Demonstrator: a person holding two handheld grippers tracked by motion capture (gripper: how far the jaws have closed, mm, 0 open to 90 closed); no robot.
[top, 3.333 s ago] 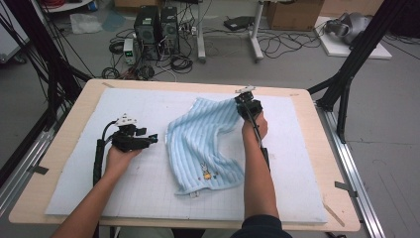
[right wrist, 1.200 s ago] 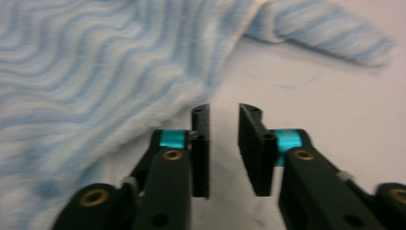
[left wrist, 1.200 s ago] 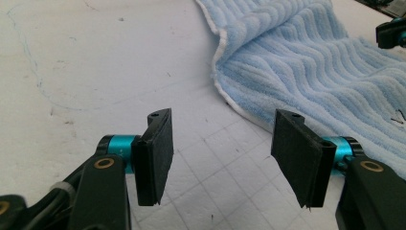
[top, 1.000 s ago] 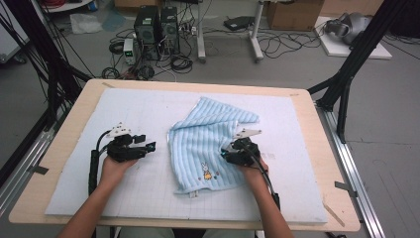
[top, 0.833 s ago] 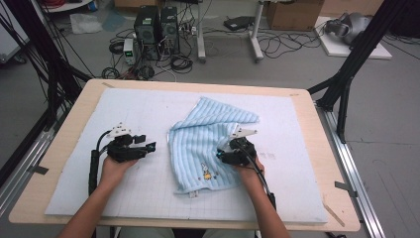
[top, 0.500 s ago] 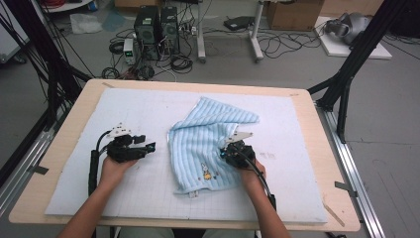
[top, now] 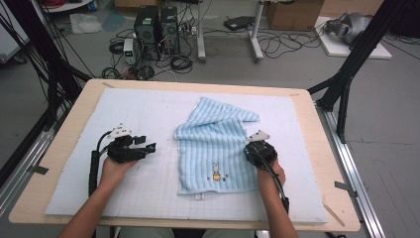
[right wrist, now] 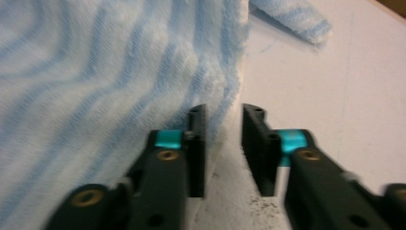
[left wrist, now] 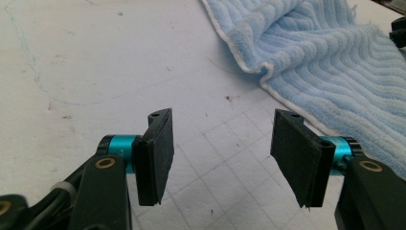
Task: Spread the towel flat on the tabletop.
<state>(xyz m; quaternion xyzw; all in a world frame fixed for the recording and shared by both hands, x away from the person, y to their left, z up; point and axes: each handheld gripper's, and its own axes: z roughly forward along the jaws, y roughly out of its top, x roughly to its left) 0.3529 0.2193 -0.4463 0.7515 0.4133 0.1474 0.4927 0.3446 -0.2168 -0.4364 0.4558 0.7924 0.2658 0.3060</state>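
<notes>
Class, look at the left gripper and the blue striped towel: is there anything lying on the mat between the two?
Nothing visible does. The left gripper sits with its jaws apart over bare white mat, and the towel lies just ahead and to one side of it. Only gridded mat surface separates them, apart from a few small specks.

Item count: one light-blue striped towel point(top: 215, 146); one white mat point(top: 148, 114) covering one wooden tabletop point(top: 74, 114); two hand-held tools, left tool point(top: 148, 147) and right tool point(top: 250, 148); two forearms entering from the bottom edge.
</notes>
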